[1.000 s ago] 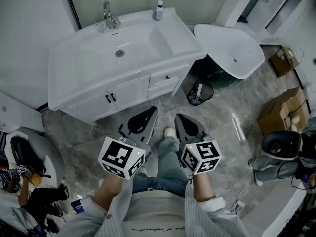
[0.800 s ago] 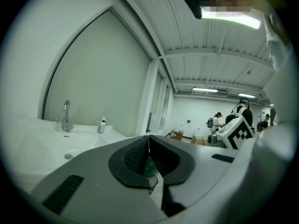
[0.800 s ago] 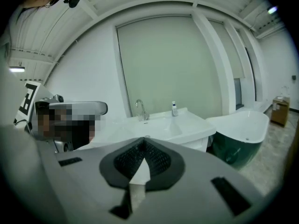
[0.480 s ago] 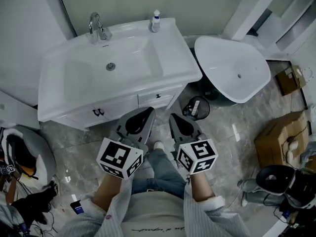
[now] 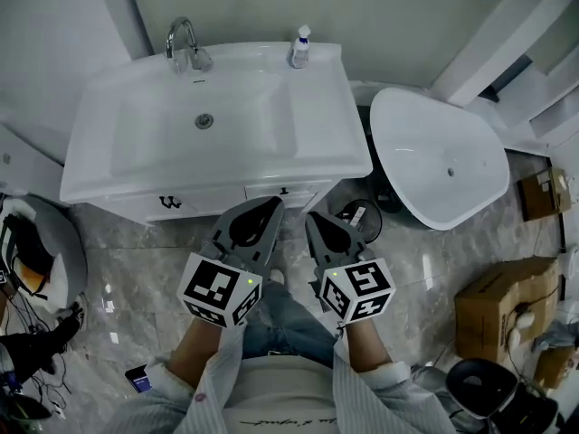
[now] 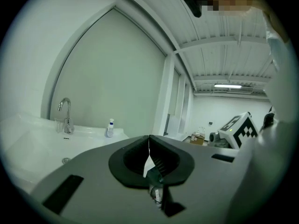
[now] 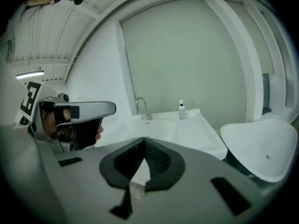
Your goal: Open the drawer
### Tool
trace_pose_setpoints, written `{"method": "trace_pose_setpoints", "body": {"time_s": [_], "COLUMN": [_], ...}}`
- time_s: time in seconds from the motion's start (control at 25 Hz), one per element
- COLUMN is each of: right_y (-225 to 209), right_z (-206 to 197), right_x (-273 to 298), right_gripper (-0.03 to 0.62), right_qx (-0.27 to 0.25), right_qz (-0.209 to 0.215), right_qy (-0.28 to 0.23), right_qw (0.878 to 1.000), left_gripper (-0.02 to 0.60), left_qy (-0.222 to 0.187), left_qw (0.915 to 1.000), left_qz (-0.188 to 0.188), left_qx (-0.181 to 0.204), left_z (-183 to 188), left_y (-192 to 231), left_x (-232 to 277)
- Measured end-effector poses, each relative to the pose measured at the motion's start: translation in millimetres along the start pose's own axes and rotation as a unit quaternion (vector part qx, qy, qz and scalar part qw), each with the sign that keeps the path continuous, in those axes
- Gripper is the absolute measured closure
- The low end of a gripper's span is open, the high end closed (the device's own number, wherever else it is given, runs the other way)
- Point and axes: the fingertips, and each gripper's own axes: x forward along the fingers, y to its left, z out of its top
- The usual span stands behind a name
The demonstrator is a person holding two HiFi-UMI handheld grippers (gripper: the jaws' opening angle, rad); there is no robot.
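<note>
A: How does the person hold the two grippers?

B: The left gripper [image 5: 274, 204] and the right gripper [image 5: 313, 218] are in front of the body, side by side and near each other. Both point forward, and their tips lean a little toward each other.

A: And the jaws?

B: Each pair is closed at the tips, with nothing between. The left forearm [image 5: 199, 351] and the right forearm [image 5: 365, 349] are bare and come out of striped sleeves [image 5: 217, 396].

Bottle [image 5: 299, 47] on vanity [image 5: 326, 116], drawer [image 5: 283, 191] beneath, basin [image 5: 443, 165] to right
</note>
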Motion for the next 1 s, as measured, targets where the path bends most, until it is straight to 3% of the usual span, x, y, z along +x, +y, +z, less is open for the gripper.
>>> {"method": "trace_pose_setpoints", "body": {"time_s": [0.32, 1.0], "right_y": [-8, -19], "right_z": [-7, -20], "right_x": [17, 53], "right_gripper": [0.585, 0.585], "right_qx": [0.010, 0.021], "right_qz": [0.026, 0.008], "right_qy": [0.014, 0.037], "right_qw": [1.000, 0.999], "left_gripper": [0.565, 0.565], "left_qy": [0.009, 0.036], "left_qw": [0.9994, 0.9985], "left_qz": [0.034, 0.034], "left_qx": [-0.008, -0.025], "left_z": [-12, -43], "left_y": [12, 48], "left_x": [3, 21]}}
